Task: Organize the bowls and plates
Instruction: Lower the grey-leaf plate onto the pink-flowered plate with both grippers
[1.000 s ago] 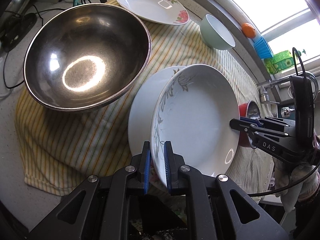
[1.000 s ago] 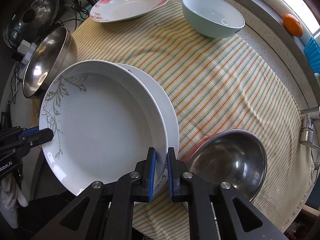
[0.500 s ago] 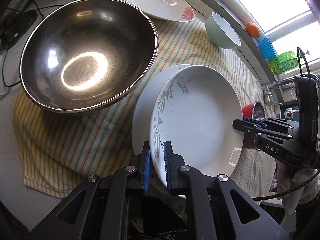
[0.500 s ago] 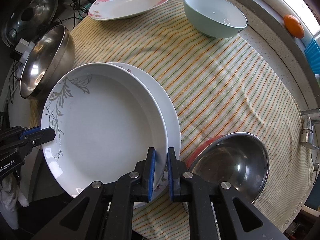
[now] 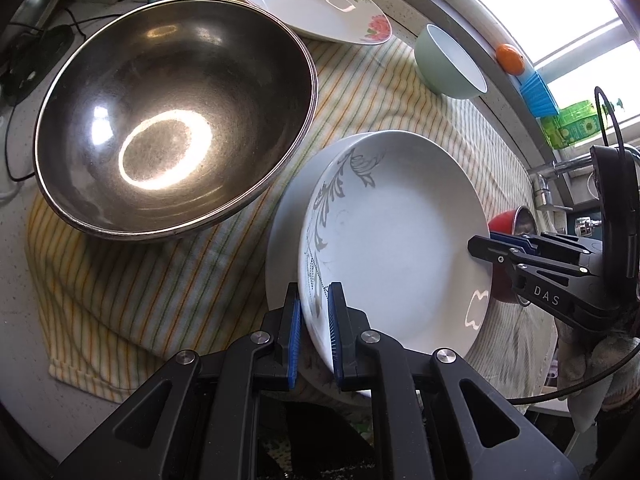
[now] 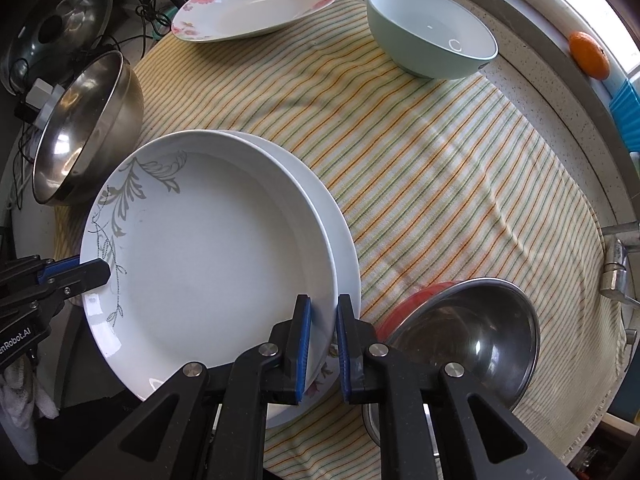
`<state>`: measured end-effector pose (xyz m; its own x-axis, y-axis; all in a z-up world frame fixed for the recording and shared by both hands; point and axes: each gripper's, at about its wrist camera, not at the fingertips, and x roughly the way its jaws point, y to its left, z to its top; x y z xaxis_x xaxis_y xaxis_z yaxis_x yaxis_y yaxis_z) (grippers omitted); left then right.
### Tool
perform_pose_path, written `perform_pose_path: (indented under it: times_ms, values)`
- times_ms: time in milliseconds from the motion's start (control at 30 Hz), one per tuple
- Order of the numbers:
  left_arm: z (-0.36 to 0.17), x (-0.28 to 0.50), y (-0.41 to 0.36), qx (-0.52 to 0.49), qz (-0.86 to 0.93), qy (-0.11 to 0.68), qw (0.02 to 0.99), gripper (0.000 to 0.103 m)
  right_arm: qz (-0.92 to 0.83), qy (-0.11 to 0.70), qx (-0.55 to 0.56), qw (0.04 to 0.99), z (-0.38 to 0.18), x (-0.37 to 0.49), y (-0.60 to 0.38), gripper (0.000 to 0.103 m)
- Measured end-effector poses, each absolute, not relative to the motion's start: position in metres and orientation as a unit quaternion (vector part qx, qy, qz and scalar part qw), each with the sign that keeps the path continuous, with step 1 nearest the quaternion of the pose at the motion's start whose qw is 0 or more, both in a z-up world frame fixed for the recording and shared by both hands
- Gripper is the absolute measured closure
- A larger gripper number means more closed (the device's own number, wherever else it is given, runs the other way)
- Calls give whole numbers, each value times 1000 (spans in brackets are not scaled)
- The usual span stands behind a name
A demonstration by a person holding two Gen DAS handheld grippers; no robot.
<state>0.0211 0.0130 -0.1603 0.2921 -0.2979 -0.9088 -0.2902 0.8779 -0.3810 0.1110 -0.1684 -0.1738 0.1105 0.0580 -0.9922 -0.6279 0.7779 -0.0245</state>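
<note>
A deep white plate with a grey vine pattern (image 5: 400, 232) (image 6: 208, 256) is held by both grippers over a plain white plate (image 5: 284, 232) (image 6: 344, 240) on the striped cloth. My left gripper (image 5: 314, 312) is shut on its near rim; it shows at the left in the right wrist view (image 6: 96, 270). My right gripper (image 6: 323, 328) is shut on the opposite rim; it shows at the right in the left wrist view (image 5: 480, 242). Whether the held plate touches the plate below cannot be told.
A large steel bowl (image 5: 172, 128) (image 6: 84, 128) sits left of the plates. A rose-patterned plate (image 5: 312, 4) (image 6: 256, 4) and a pale green bowl (image 5: 448, 64) (image 6: 432, 44) lie at the back. A steel bowl with a red one under it (image 6: 464, 344) is at the right. An orange (image 6: 588, 54) sits on the sill.
Both grippers, still holding the vine plate, have drifted slightly; the plate sits a little further over the plain plate and the large steel bowl looks closer in the left view.
</note>
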Motion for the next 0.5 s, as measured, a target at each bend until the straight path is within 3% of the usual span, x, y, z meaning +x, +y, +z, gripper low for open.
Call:
perform_pose_path:
  times_ms: [500]
  values:
    - [-161, 21, 10, -243, -11, 599, 763, 92, 243, 626, -236, 702, -170, 115, -164, 91]
